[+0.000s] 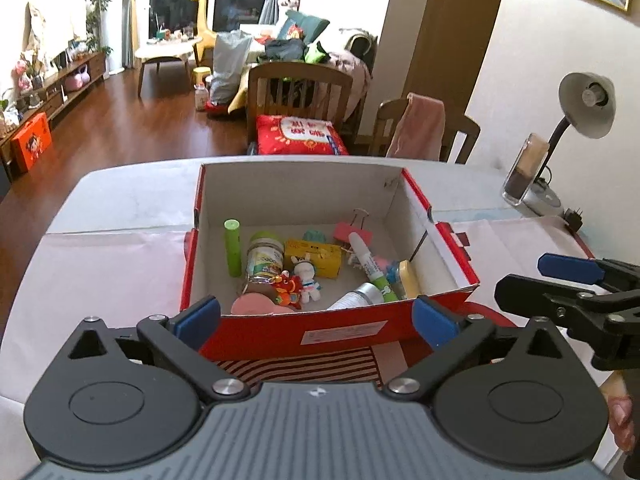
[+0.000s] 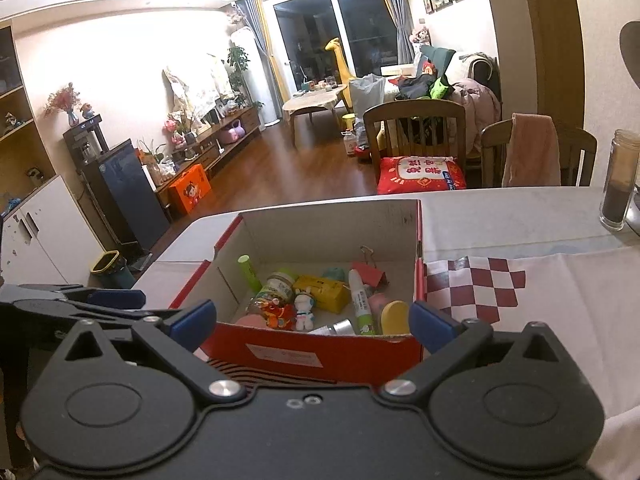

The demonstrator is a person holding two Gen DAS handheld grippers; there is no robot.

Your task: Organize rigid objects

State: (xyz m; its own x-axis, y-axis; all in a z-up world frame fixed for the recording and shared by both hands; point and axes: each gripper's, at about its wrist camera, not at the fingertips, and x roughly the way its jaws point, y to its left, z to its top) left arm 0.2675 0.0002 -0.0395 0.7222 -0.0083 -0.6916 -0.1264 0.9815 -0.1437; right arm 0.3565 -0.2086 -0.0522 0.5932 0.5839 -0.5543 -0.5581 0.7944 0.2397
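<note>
Left wrist view is showing the red box (image 1: 320,328) at 12 o'clock already packed: green tube (image 1: 232,248), jar (image 1: 264,258), yellow carton (image 1: 314,257), astronaut figure (image 1: 308,276), pink binder clip (image 1: 354,232). Both the left gripper (image 1: 316,314) and right gripper (image 2: 312,318) are hanging spread wide apart, gripping nothing. Nothing loose is showing on the table (image 1: 100,264), so I'm guessing it's basically wrapping up.

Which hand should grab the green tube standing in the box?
Probably left. The green tube stands by the box's left wall, and the open left gripper sits on that side of the right gripper.
</note>
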